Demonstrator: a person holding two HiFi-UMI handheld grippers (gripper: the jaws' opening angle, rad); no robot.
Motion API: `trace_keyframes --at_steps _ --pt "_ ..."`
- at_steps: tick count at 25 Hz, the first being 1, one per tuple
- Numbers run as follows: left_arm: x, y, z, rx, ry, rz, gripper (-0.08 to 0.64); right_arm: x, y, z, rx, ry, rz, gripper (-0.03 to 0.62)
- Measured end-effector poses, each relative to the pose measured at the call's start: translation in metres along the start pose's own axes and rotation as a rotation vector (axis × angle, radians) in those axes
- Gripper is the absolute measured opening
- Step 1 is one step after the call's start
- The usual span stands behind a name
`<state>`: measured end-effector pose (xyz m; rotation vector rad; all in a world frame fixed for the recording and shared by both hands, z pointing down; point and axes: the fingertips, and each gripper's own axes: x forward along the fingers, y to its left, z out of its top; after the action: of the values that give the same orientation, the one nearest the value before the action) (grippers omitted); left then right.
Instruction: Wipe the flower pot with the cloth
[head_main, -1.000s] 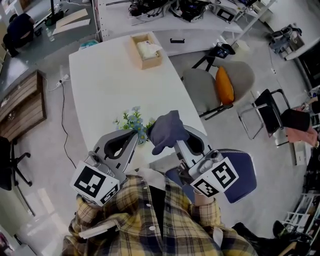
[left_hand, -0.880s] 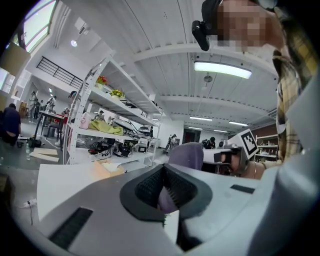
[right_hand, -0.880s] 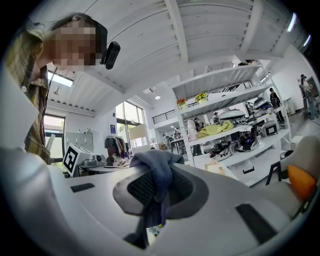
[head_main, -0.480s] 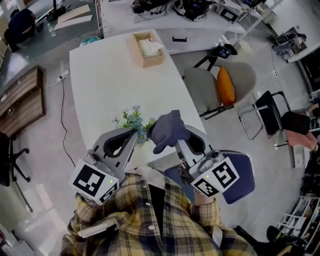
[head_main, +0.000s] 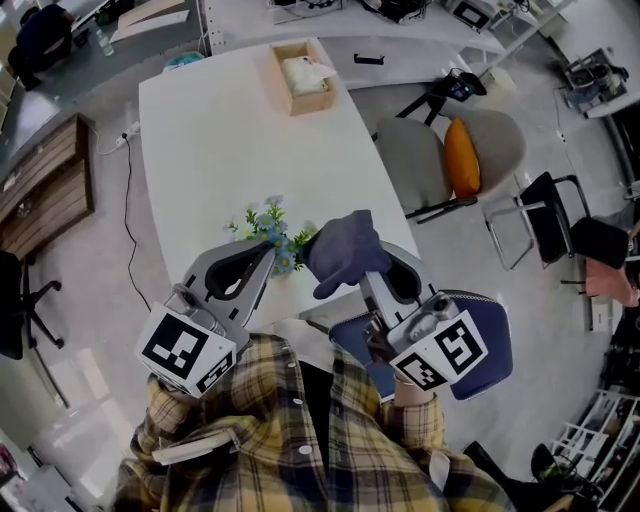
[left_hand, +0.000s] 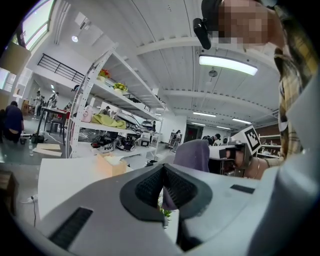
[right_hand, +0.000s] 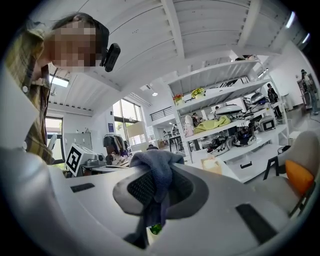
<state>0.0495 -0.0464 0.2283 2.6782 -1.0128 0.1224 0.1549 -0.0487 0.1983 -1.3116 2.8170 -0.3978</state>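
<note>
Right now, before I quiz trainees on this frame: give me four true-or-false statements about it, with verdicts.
1. The right gripper holds the cloth. True.
2. The left gripper is wide open. False: it is shut.
3. The box sits at the far end of the table. True.
4. The cushion is blue. False: it is orange.

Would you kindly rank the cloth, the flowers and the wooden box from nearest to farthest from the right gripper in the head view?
1. Cloth, clamped in the right gripper.
2. Flowers, just left of it.
3. Wooden box, far along the table.
</note>
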Motion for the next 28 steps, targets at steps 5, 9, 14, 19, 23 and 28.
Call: trace_keyframes --at_steps 5,9,14,19,23,28 --pt "-0.003 0.008 -0.011 -0.007 0.035 0.022 0.009 -0.006 -0.010 0.000 0.026 -0.029 -0.031 0.023" --pt "-0.006 0.011 -0.016 -0.027 0.074 0.053 0.008 -0.021 -0.025 0.006 0.066 -0.045 -0.073 0.023" --pt "0.000 0.012 -0.009 -0.025 0.087 0.082 0.008 -0.045 -0.056 0.018 0.081 -0.047 -0.139 0.023" --pt "-0.003 0.018 -0.021 -0.045 0.101 0.109 0.009 -0.045 -0.071 -0.004 0.113 -0.008 -0.157 0.023" --pt "-0.015 0.028 -0.027 -0.053 0.099 0.116 0.009 -0.022 -0.049 -0.017 0.092 0.037 -0.108 0.023" --pt "-0.020 0.029 -0.027 -0.042 0.082 0.114 0.009 -0.001 -0.021 -0.028 0.024 0.088 -0.037 0.023"
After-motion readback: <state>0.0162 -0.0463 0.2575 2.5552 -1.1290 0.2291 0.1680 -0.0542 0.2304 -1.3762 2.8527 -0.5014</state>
